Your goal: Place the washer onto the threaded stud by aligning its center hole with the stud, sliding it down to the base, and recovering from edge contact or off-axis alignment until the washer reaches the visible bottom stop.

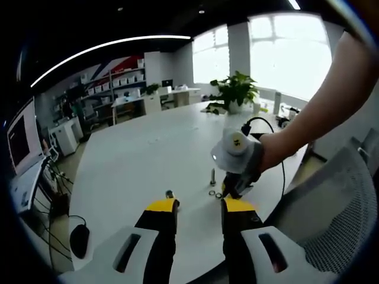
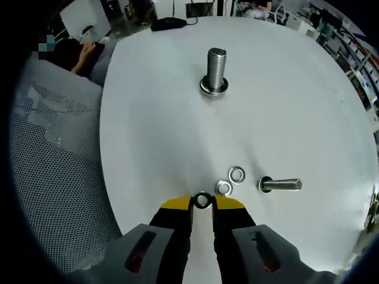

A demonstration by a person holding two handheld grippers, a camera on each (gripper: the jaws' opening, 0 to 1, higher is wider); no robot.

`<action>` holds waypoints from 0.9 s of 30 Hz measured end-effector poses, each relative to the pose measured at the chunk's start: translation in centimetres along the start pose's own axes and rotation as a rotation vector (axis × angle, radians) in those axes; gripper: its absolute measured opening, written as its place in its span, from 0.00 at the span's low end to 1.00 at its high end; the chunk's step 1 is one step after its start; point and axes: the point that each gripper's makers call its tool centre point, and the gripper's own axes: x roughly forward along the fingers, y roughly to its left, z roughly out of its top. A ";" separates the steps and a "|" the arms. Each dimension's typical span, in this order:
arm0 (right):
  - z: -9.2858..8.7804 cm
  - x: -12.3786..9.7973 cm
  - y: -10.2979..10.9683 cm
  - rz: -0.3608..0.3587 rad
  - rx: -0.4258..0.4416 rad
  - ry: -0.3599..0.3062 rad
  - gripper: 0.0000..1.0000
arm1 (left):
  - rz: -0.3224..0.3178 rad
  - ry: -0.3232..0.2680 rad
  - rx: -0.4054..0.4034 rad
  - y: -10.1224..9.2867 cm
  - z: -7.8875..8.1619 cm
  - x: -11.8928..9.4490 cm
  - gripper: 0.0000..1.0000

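1. Yellow-tipped black jaws of the right gripper [image 2: 202, 202] rise from the bottom centre of the right gripper view, drawn nearly together and pinching a dark washer [image 2: 202, 200] between their tips.
2. Directly above the held washer, in the upper centre of that view, the threaded stud [image 2: 215, 70] is seen standing upright on the white table [image 2: 160, 118], with a washer already resting around its base; stud and gripper are well apart.
3. Just to the right of the jaw tips, two loose washers [image 2: 230, 181] lie flat on the table, close together.
4. Further right, a second bolt [image 2: 280, 185] lies on its side, near the loose washers but apart from them.
5. At the left of the right gripper view, a grey mesh chair [image 2: 53, 154] is seen beside the table edge.
6. In the left gripper view, the left gripper [image 1: 199, 205] is seen at the bottom centre with its jaws spread wide and nothing between them.
7. Right of centre in that view, the right gripper [image 1: 232, 192] is held by a hand [image 1: 269, 151], its tips down at the table beside the small upright stud [image 1: 213, 176].
8. A potted plant [image 1: 234, 92] stands at the far end of the table, in the upper right of the left gripper view.
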 end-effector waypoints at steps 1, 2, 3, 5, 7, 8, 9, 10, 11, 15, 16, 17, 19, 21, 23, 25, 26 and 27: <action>0.0 0.0 0.0 0.001 0.000 0.006 0.15 | 0.001 0.000 0.000 0.0 0.0 0.0 0.28; 0.0 0.0 -0.1 0.003 0.002 0.007 0.14 | 0.001 0.000 -0.001 0.0 0.0 0.0 0.28; -0.1 0.0 -0.2 0.008 0.021 0.004 0.14 | 0.001 0.000 -0.001 0.0 0.0 0.0 0.28; -0.1 0.0 -0.4 0.015 0.041 -0.001 0.14 | 0.001 0.000 0.000 0.0 0.0 0.0 0.28; -0.1 -0.1 -0.3 0.015 0.042 -0.002 0.14 | 0.000 0.001 0.002 0.0 0.0 0.0 0.28; -0.1 -0.1 -0.2 0.013 0.041 -0.003 0.14 | -0.001 0.001 0.002 0.0 0.0 0.0 0.28; -0.1 -0.1 -0.2 0.009 0.038 -0.004 0.14 | -0.001 0.002 0.002 0.0 0.0 0.0 0.28; -0.1 -0.1 -0.2 0.003 0.039 -0.006 0.14 | 0.000 0.001 0.002 0.0 0.0 0.0 0.28; -0.1 -0.1 -0.1 0.000 0.040 -0.007 0.13 | 0.001 0.001 0.002 0.0 0.0 0.0 0.28; -0.2 -0.1 -0.1 -0.020 0.022 -0.018 0.13 | -0.001 -0.001 0.003 0.0 0.1 0.0 0.28; -0.2 -0.2 0.0 -0.026 0.015 -0.022 0.13 | -0.001 -0.002 0.003 0.0 0.1 0.0 0.28; -0.2 -0.2 0.0 -0.030 0.017 -0.025 0.13 | 0.000 -0.003 0.002 0.0 0.1 0.0 0.28; -0.2 -0.3 -0.1 -0.035 0.039 -0.042 0.13 | 0.001 -0.006 0.000 0.0 0.2 -0.1 0.28; -0.2 -0.3 -0.2 -0.039 0.062 -0.053 0.13 | 0.001 -0.008 0.001 0.0 0.2 -0.1 0.28; -0.3 -0.4 -0.2 -0.044 0.071 -0.046 0.13 | 0.000 -0.009 0.002 0.0 0.2 -0.1 0.28; -0.5 -0.5 -0.3 -0.050 0.071 -0.042 0.13 | -0.001 -0.010 0.002 0.0 0.2 -0.1 0.28; -0.6 -0.5 -0.4 -0.052 0.075 -0.044 0.13 | -0.002 -0.011 0.001 0.0 0.2 -0.1 0.28; -0.6 -0.7 -0.6 -0.054 0.091 -0.057 0.13 | -0.002 -0.011 0.001 0.0 0.2 -0.1 0.28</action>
